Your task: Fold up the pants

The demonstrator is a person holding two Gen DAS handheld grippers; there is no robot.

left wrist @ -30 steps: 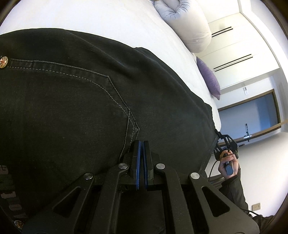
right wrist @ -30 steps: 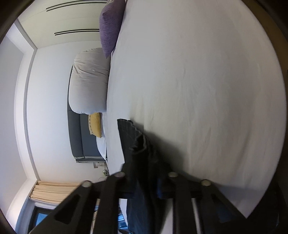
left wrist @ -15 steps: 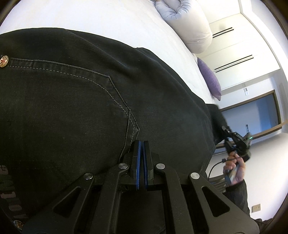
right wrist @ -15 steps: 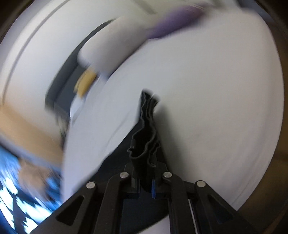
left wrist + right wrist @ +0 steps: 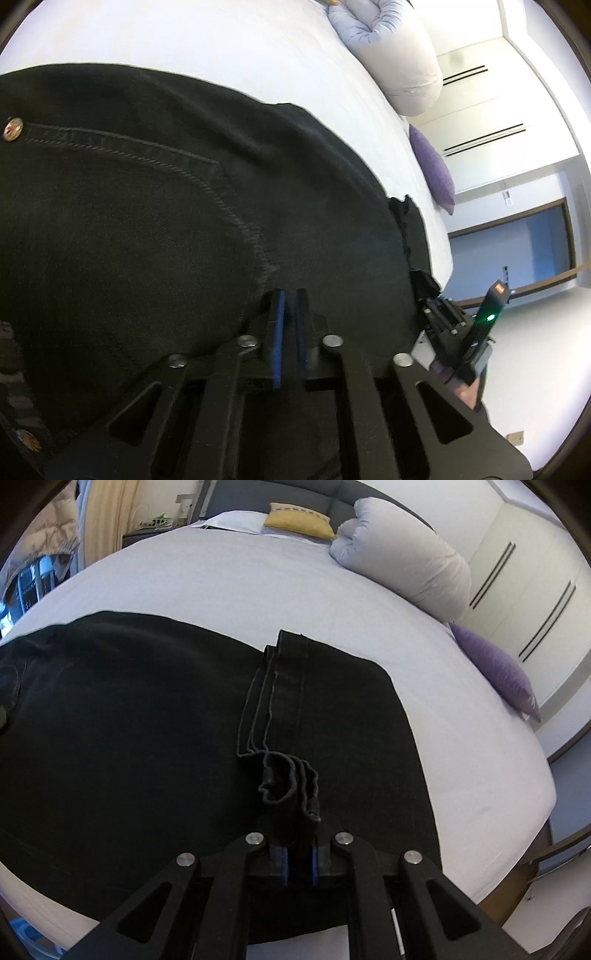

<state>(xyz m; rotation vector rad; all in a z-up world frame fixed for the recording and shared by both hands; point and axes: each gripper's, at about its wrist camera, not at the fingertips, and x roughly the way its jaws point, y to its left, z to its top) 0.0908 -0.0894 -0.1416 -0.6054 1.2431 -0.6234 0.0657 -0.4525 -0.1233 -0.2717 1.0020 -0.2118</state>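
Right tongs (image 5: 298,862) clamp the pants (image 5: 129,738) hems, folded halfway over the waist; left tongs (image 5: 290,328) have just been opening, slightly parted, gripping nothing.

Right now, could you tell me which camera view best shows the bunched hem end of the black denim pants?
The right wrist view: the bunched hem end rises from the right gripper, pinched between its pads, its layers plain. The left wrist view shows only a dark frayed edge at the far right.

One pair of black pants (image 5: 147,720), one bed (image 5: 221,579), three pillows, two grippers
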